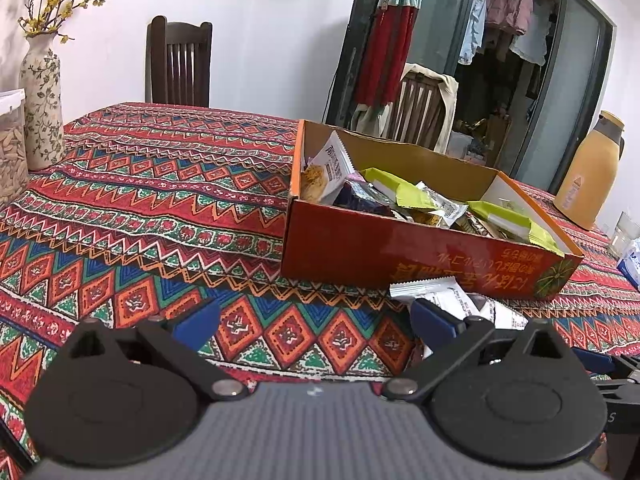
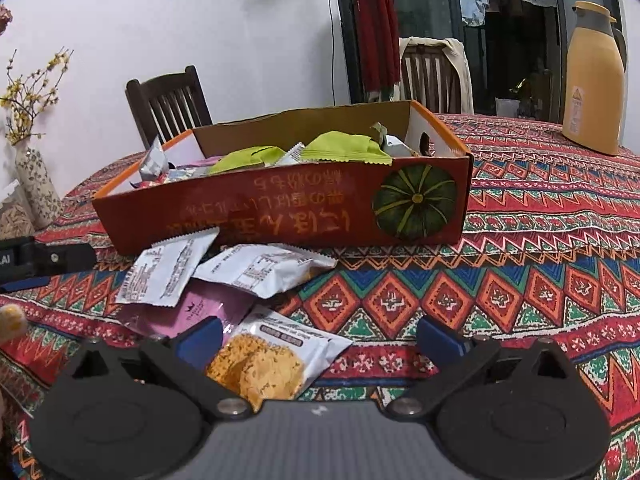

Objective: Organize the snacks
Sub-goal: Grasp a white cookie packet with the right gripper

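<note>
An open orange cardboard box with a pumpkin picture holds several snack packets, green and white. Loose packets lie on the patterned tablecloth in front of it: two white ones, a pink one and a white one showing a crumbly cake. My right gripper is open just above the cake packet, whose left part lies by the left finger. My left gripper is open over bare cloth, left of a white packet beside its right finger.
A floral vase and a clear jar of seeds stand at the table's left. A yellow thermos jug stands at the far right. Two wooden chairs are behind the table. A blue-white pack sits at the right edge.
</note>
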`<state>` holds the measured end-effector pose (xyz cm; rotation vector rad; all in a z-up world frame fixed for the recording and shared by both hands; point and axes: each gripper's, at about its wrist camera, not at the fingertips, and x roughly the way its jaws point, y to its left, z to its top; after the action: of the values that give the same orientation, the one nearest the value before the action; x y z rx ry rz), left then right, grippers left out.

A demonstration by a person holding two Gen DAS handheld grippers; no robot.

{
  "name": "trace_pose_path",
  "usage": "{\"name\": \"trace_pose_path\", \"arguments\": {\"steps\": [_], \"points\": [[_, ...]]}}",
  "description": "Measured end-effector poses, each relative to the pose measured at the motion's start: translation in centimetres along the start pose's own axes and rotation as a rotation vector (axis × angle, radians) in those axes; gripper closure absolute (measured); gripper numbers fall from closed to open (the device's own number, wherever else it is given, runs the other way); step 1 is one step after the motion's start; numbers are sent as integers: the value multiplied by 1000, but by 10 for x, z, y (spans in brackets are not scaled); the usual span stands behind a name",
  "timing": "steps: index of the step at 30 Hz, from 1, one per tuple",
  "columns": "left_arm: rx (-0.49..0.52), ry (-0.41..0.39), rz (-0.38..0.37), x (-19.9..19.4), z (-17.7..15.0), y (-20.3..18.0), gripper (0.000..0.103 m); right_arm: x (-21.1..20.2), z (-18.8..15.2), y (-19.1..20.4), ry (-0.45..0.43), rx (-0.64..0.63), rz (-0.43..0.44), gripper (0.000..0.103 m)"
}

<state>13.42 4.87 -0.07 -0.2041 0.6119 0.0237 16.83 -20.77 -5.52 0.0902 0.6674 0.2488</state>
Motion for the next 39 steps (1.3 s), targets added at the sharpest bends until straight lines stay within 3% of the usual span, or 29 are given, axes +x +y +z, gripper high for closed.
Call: {"name": "trace_pose_path", "arguments": {"steps": [21,30,32,34,36,39], "points": [[-41,26,35,7,0,8,0,7,0,15,50,-102,-71,0],[-46,39,30,8,0,8,0,2,-2,12,72,-128,-37,2],[-46,38,27,8,0,8,0,-3,-4,12,60,-132,-32,11],[-46,35,25,7,0,8,0,-10,-7,13,43,-138,-23,40],[-47,34,25,7,0,8,0,-18,-8,14,31,-146,-8,61],[-47,33,24,7,0,8,0,-27,-13,14,5,-147,-21,63]]}}
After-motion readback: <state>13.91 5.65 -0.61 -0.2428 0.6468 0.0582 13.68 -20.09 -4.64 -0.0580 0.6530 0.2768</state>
